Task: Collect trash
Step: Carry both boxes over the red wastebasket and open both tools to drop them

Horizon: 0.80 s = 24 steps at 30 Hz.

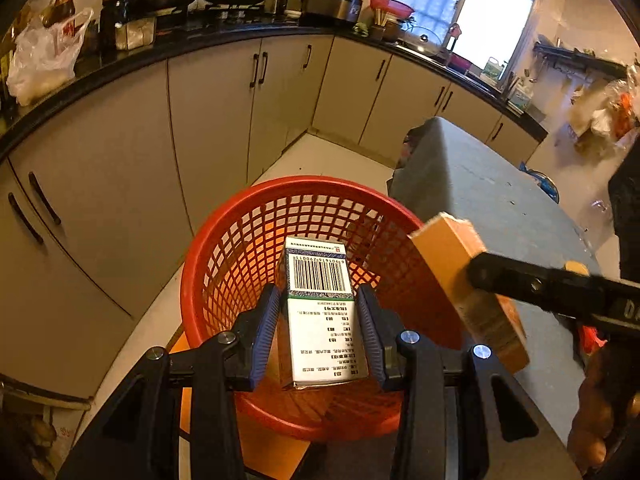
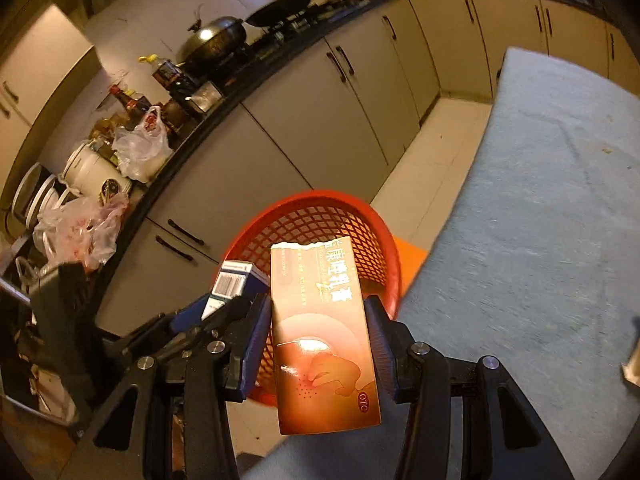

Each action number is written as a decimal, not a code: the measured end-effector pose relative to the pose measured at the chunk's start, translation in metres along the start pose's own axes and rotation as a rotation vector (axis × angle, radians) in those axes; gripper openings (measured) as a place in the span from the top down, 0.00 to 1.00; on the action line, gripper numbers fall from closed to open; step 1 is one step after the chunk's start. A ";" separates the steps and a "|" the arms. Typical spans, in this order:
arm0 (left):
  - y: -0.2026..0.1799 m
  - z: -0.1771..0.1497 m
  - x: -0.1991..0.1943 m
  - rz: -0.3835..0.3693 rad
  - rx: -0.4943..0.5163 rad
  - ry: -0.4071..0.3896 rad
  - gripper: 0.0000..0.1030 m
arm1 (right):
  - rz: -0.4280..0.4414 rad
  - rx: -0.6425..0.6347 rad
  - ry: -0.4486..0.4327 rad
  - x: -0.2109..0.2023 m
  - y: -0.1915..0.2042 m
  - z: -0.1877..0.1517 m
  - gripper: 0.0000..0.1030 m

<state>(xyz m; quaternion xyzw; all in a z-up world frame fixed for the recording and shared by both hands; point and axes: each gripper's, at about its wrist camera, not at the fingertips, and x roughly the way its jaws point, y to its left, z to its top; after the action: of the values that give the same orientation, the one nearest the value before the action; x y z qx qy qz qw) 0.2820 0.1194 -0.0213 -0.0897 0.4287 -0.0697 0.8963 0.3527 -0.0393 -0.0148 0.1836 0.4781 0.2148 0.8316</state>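
Left tool [image 1: 318, 320] gripping barcoded white box [image 1: 324, 312], right tool [image 2: 318, 344] gripping orange "OTC" box [image 2: 324, 344], red basket [image 1: 224, 252] below

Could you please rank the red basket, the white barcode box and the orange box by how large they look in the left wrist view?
1. red basket
2. white barcode box and orange box: look alike; nearness makes it unsure.

1. Basket [image 1: 224, 248]: red open lattice.
2. Left-held box [image 1: 326, 320]: white, black barcode, dark patterned band.
3. Right-held box [image 2: 324, 336]: orange-brown gradient, pale lettering.
4. Gripper pads [image 1: 266, 328]: blue, ribbed.
5. Table [image 2: 540, 240]: grey-blue.
6. Cabinets [image 1: 216, 120]: beige, black handles.
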 end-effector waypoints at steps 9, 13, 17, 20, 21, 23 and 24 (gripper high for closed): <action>0.009 -0.003 0.013 0.009 0.011 0.021 0.62 | -0.009 0.077 0.052 0.042 -0.015 0.014 0.49; 0.015 -0.002 0.013 -0.005 -0.003 0.027 0.60 | -0.001 0.081 0.050 0.043 -0.015 0.014 0.48; 0.019 -0.001 0.009 -0.008 -0.016 0.019 0.57 | 0.007 0.089 0.039 0.036 -0.018 0.013 0.45; 0.019 -0.002 0.004 -0.015 -0.025 0.012 0.56 | 0.010 0.091 0.019 0.027 -0.019 0.012 0.45; 0.017 -0.003 0.002 -0.014 -0.024 0.009 0.56 | 0.014 0.090 0.013 0.023 -0.019 0.012 0.45; 0.015 -0.004 -0.002 -0.012 -0.022 0.003 0.56 | 0.017 0.085 0.005 0.015 -0.019 0.009 0.45; 0.014 -0.005 -0.005 -0.012 -0.021 -0.002 0.55 | 0.016 0.084 -0.002 0.010 -0.020 0.007 0.45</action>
<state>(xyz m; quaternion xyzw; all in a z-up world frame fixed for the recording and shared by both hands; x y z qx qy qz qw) 0.2759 0.1336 -0.0233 -0.1019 0.4282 -0.0706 0.8952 0.3669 -0.0514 -0.0290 0.2223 0.4845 0.2010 0.8218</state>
